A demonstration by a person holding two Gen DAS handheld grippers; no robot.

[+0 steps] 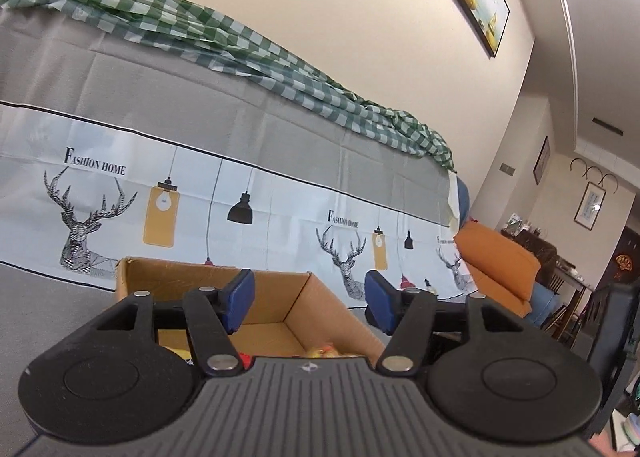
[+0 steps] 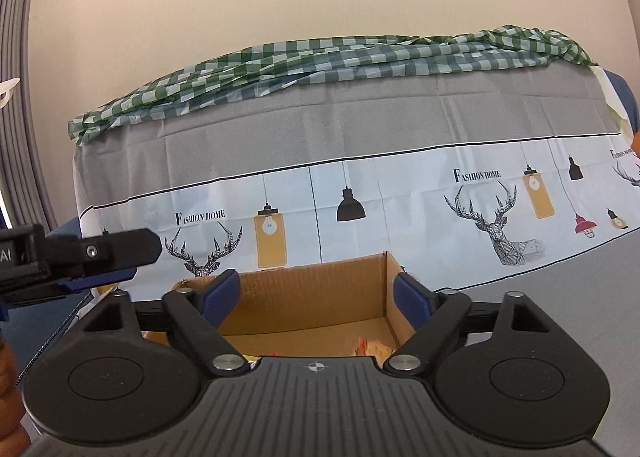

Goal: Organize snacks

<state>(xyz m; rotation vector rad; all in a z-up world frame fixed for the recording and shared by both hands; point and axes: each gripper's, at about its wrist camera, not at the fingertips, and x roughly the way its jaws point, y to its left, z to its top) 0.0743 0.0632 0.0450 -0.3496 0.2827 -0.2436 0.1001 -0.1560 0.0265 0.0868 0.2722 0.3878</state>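
Both the left tool [image 1: 310, 299] and the right tool [image 2: 318, 295] hover with blue pads spread apart and gripping nothing above an open cardboard box [image 2: 320, 293] that sits on the grey desk [image 2: 580, 269] near its far edge, yellow snack packets [image 2: 372, 347] lying in the box's right corner.

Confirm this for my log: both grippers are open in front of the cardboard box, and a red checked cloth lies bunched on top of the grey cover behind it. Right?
Not quite: the checked cloth is green, as the right wrist view shows. Otherwise correct: the left gripper and right gripper are open before the cardboard box, below the grey cover.
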